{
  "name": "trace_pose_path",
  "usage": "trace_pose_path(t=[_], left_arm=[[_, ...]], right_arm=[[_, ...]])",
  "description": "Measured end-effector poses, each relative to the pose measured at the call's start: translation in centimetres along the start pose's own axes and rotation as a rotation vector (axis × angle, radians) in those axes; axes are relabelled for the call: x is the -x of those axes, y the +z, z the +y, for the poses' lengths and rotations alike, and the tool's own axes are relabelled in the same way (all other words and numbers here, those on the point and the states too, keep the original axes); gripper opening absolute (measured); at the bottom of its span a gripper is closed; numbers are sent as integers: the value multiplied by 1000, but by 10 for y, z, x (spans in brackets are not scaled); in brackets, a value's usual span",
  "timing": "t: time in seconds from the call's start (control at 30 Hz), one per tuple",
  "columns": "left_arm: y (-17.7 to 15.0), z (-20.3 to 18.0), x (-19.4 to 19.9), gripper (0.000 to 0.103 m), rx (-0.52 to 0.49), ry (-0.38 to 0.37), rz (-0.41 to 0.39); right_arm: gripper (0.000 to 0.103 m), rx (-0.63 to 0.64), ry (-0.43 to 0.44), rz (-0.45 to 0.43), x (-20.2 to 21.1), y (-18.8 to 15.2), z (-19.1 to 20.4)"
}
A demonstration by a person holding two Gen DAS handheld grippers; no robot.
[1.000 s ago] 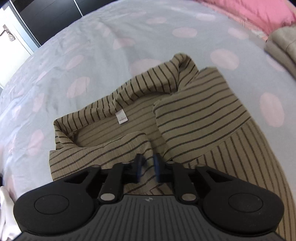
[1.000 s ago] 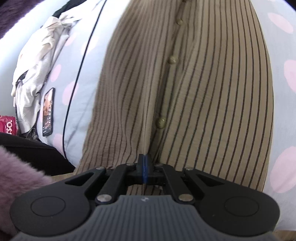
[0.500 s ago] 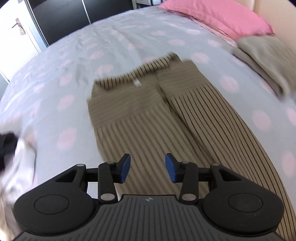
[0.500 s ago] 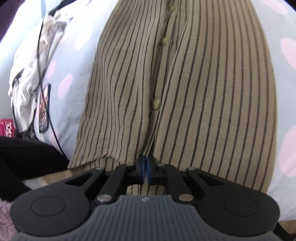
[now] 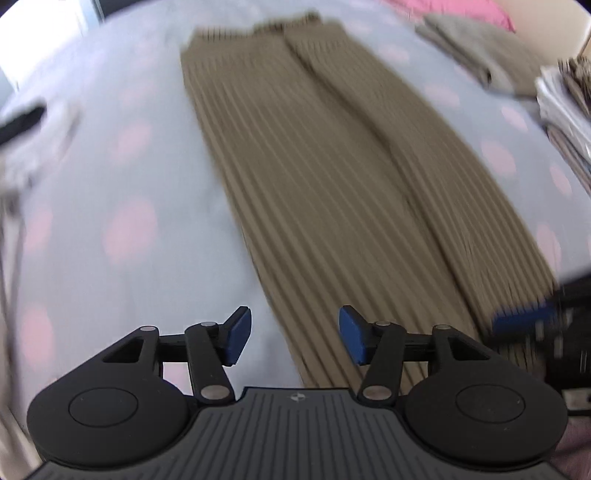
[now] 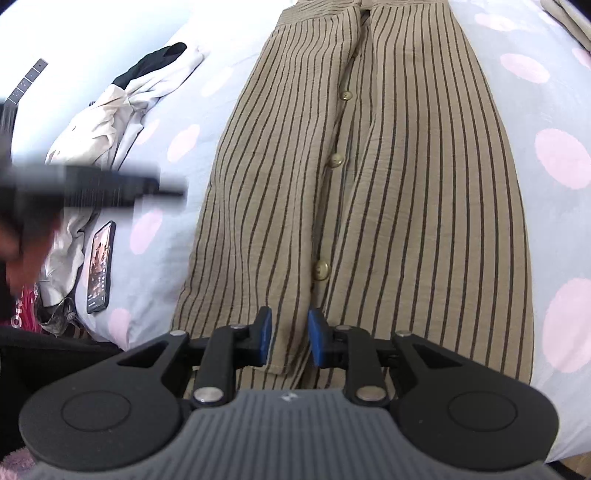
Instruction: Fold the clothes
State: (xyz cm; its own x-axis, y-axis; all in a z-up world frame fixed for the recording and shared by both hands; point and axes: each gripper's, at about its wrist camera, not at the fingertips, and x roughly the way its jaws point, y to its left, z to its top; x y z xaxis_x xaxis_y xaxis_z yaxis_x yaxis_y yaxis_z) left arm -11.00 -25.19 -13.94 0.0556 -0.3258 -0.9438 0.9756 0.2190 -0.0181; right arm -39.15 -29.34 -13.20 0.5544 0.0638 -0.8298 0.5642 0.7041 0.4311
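Observation:
A long tan garment with dark stripes [image 6: 388, 184] lies flat along the bed, sleeves folded in, with a row of brass buttons [image 6: 320, 269] down its middle. My right gripper [image 6: 290, 339] hovers at the near hem over the button strip. Its jaws are opening, the cloth lies loose under the gap, and the pads do not press it. In the blurred left wrist view the same garment [image 5: 332, 184] runs away from me. My left gripper [image 5: 293, 334] stands over its near left edge, jaws opening and empty. The left gripper also shows as a dark smear [image 6: 92, 188].
The bedsheet [image 5: 122, 229] is pale blue with pink dots. A crumpled white garment [image 6: 122, 110] and a phone [image 6: 99, 267] lie left of the striped garment. Folded grey clothes [image 5: 480, 48], a pink pillow [image 5: 465, 11] and a folded stack [image 5: 565, 99] lie at the far right.
My left gripper let go at the folded sleeves by the collar, swept back to the hem end and opened wide. My right gripper, shut on the hem before, has parted its pads.

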Motion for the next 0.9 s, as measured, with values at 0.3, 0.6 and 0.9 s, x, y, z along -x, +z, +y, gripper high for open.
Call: trace_pose_path(t=[0.3,0.6,0.9], left_arm=[[-49,-8,-14,51,79,-92,40],[-66,1,-16,0,152,-142,70],[-82,8,-14,0,167,-119,127]], right_arm=[[31,-36,-7,-24,-9,-9,3],[1,-29,-13,9,-25,-8,12],[0,9,1,97,-46,-9,25]])
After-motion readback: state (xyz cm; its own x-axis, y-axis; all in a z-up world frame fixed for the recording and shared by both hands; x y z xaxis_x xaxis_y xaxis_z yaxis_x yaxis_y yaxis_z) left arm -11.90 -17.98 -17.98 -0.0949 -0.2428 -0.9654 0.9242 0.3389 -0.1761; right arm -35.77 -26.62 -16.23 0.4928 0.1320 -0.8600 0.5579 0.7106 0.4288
